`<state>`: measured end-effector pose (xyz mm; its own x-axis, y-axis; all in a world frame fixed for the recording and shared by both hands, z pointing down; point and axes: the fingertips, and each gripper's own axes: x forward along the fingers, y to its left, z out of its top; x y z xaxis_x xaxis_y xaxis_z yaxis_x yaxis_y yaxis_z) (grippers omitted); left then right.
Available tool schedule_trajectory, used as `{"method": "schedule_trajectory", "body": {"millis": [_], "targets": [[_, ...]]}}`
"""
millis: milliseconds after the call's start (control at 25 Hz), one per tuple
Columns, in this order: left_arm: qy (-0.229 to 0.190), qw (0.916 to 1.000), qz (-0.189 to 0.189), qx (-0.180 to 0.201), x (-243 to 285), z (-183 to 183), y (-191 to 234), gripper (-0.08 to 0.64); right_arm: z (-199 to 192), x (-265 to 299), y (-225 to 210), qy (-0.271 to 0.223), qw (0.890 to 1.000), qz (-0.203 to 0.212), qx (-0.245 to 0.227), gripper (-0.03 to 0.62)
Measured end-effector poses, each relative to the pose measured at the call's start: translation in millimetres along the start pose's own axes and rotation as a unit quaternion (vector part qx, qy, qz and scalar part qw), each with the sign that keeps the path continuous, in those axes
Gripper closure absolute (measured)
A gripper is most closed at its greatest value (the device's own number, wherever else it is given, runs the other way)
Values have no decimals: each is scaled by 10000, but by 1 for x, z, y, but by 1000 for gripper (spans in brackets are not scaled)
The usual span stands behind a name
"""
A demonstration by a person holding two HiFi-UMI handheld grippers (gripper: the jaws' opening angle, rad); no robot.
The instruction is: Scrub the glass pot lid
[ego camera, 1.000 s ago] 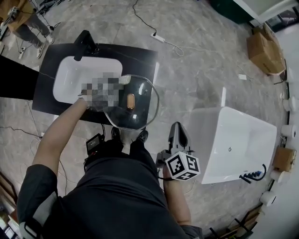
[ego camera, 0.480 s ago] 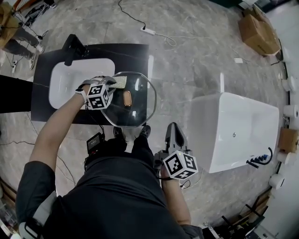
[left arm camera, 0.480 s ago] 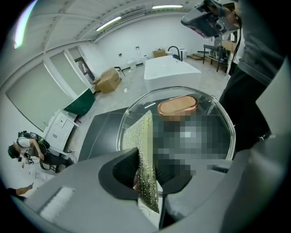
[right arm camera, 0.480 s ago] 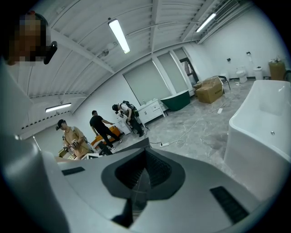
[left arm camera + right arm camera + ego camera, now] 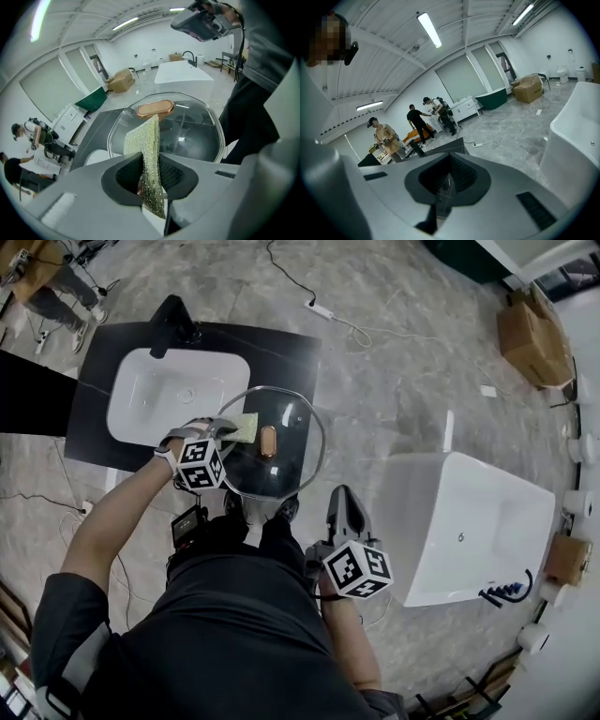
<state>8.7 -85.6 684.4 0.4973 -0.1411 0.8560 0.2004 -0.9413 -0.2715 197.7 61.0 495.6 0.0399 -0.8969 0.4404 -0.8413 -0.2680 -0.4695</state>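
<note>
The right claw [image 5: 344, 498] hangs close by the person's waist, at about 5 o'clock from the lid in the head view. Its jaws are together with nothing between them. It points out over the floor and looks parked out of the way, since it takes no part in the scrubbing.

Further out, the left claw [image 5: 223, 427] is clamped on a yellow-green scouring pad [image 5: 244, 427]. It grips the pad by one end so that the free end sticks forward and can be pressed flat to the glass. The pad's tip lies on the glass pot lid [image 5: 286, 460], just at 9 o'clock of the copper-coloured handle [image 5: 267, 441].

The lid sits dome-up at the near edge of the dark worktop [image 5: 281, 352] and overhangs it toward the person. What carries it there cannot be made out. This placing likely keeps the lid within easy reach of the scrubbing arm.

Beyond it, at 10 o'clock, is the white basin [image 5: 159, 399] with a black tap [image 5: 173, 320]. A white bathtub [image 5: 487, 521] stands well apart at 3 o'clock.
</note>
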Motion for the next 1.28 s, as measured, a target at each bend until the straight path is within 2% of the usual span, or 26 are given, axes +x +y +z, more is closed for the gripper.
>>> {"method": "schedule_trajectory", "body": {"millis": [240,520,640,840,1080,1160,1280], "targets": [[-25,9969,124,-781,-12,4,-33,488,-2,17,7,272,9991,336,-28,586],[15,9861,296,-1636,-19,19,-69,488,-3,31,17,499,9961,705,-154,586],[48,9770,360,-2100,-17,27,-82,488,-6,34,16,596,9949,794,-202,586],[-6,9547,383,-2951,-15,45,-99,488,-5,36,11,733,9924,936,-332,586],[0,9342,234,-3560,-4,76,-113,488,-6,38,7,811,9904,1041,-402,586],[-33,9351,128,-3542,0,88,-118,488,-5,37,5,796,9901,1067,-444,586],[-19,9453,90,-3260,6,103,-123,488,-1,33,-1,765,9907,1035,-450,586]]}}
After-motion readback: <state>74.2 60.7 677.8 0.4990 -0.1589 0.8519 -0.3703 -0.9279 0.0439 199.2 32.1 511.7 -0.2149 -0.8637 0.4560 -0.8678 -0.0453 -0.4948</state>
